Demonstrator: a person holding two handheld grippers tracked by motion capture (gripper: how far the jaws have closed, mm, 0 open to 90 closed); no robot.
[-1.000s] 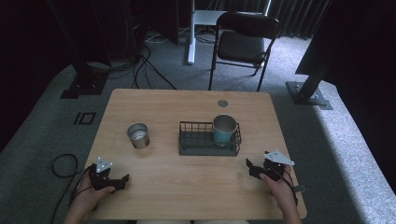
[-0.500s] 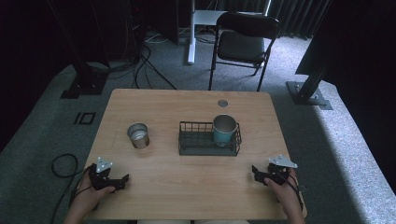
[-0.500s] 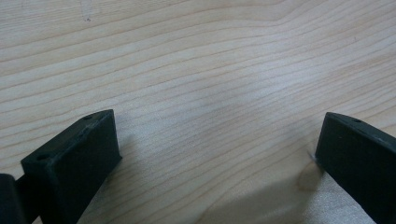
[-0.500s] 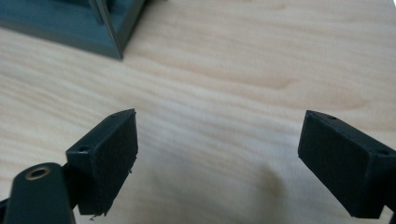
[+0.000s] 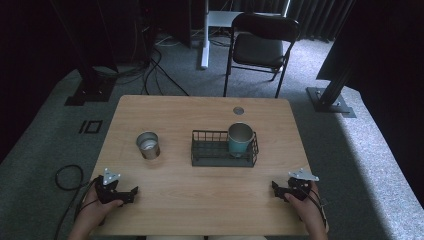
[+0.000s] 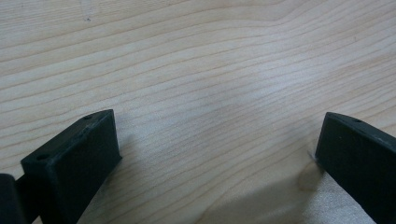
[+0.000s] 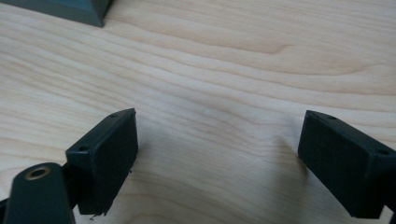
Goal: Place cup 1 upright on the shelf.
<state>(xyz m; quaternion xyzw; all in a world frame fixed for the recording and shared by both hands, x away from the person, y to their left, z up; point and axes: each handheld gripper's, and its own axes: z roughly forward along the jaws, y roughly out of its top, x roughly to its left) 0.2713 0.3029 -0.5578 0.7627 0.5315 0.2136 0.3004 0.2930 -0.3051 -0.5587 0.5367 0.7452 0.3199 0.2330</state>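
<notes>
Both tongs wide, empty | right tongs (image 5: 278, 188) drawn back from basket (image 5: 223, 148) | left tongs (image 5: 131, 193) unmoved

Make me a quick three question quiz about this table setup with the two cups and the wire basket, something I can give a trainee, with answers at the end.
1. True or false: the teal cup stands inside the black wire basket.
2. Which gripper is nearer the loose metal cup: A) left gripper B) right gripper?
3. Fill in: in both gripper views, the jaws stand ____ with only bare table between them.

Key
1. True; it sits at the basket's right end.
2. A; the metal cup stands on the table left of the basket, on the left gripper's side.
3. Open; neither gripper holds anything.
</notes>
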